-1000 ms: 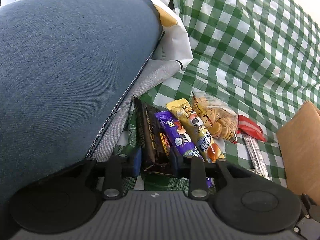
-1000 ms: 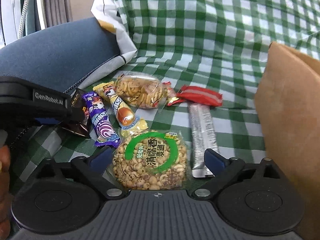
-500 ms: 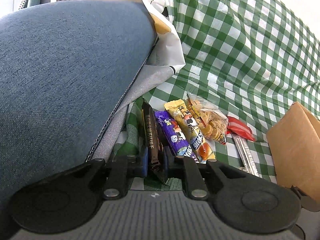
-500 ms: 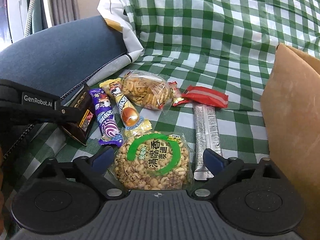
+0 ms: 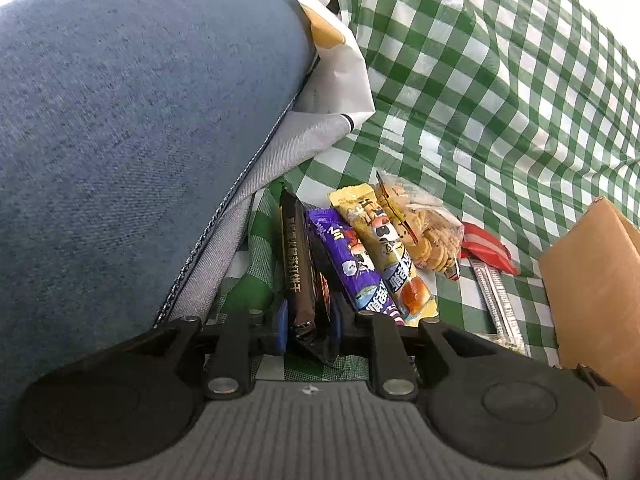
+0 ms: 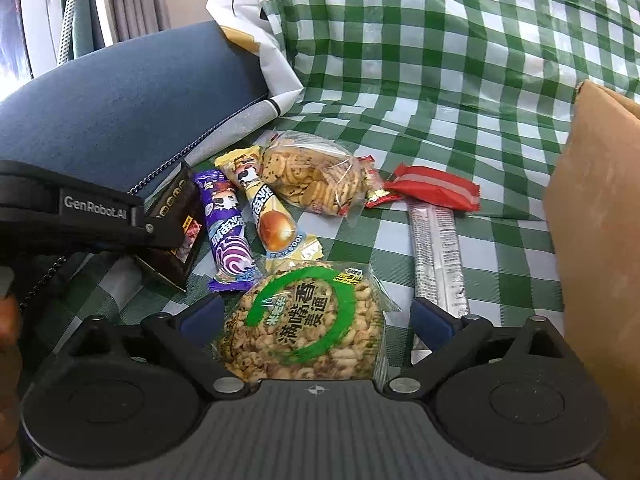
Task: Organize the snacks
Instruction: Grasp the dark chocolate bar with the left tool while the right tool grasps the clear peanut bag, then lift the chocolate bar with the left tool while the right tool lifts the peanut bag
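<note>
My left gripper (image 5: 308, 330) is shut on a dark brown snack packet (image 5: 298, 264), held on edge just above the checked cloth; it also shows in the right wrist view (image 6: 176, 220), with the left gripper (image 6: 148, 232) at the left. Next to it lie a purple bar (image 5: 348, 260), a yellow bar (image 5: 384, 248) and a clear bag of biscuits (image 5: 428, 232). My right gripper (image 6: 316, 316) is open, its fingers either side of a bag of puffed snacks with a green ring (image 6: 304, 320). A red packet (image 6: 436, 188) and a silver stick (image 6: 438, 252) lie to the right.
A brown cardboard box (image 6: 600, 240) stands at the right, also in the left wrist view (image 5: 592, 288). A blue cushion (image 5: 132, 120) rises at the left. The green checked cloth (image 6: 440, 60) covers the surface and the back. A white bag (image 6: 272, 64) lies behind the cushion.
My left gripper has shut on the dark brown packet and tipped it up on edge, lifting it slightly. My right gripper has stayed open over the puffed snack bag.
</note>
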The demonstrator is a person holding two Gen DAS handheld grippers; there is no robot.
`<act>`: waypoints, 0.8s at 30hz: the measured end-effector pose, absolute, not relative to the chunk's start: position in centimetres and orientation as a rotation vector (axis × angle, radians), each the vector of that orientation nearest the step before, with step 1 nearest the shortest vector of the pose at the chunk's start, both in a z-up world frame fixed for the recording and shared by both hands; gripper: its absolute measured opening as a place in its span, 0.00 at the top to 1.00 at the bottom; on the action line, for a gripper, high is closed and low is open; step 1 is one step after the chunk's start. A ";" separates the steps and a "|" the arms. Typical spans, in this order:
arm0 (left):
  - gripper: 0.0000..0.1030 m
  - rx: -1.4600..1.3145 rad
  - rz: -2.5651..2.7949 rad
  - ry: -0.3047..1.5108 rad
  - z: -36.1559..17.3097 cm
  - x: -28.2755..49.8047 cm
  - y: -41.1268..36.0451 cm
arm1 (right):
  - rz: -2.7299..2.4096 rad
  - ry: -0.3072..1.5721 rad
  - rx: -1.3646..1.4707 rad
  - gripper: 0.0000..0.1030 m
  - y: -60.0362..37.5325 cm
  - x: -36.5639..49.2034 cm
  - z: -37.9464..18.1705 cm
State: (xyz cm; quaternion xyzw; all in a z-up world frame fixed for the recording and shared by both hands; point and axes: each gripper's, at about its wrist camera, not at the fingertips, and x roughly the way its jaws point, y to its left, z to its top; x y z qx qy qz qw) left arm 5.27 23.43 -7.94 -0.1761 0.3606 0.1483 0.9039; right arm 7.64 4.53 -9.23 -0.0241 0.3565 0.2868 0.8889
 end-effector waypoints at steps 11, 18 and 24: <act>0.83 -0.323 0.290 0.747 -8.0 5.6 22.7 | 0.623 0.773 -0.088 0.01 5.4 7.8 -9.6; 0.84 -0.332 0.286 0.730 -7.8 5.5 22.9 | 0.613 0.756 -0.142 0.16 5.7 7.3 -9.7; 0.84 -0.351 0.274 0.693 -6.9 4.6 22.9 | 0.580 0.740 -0.186 0.18 4.7 5.3 -8.8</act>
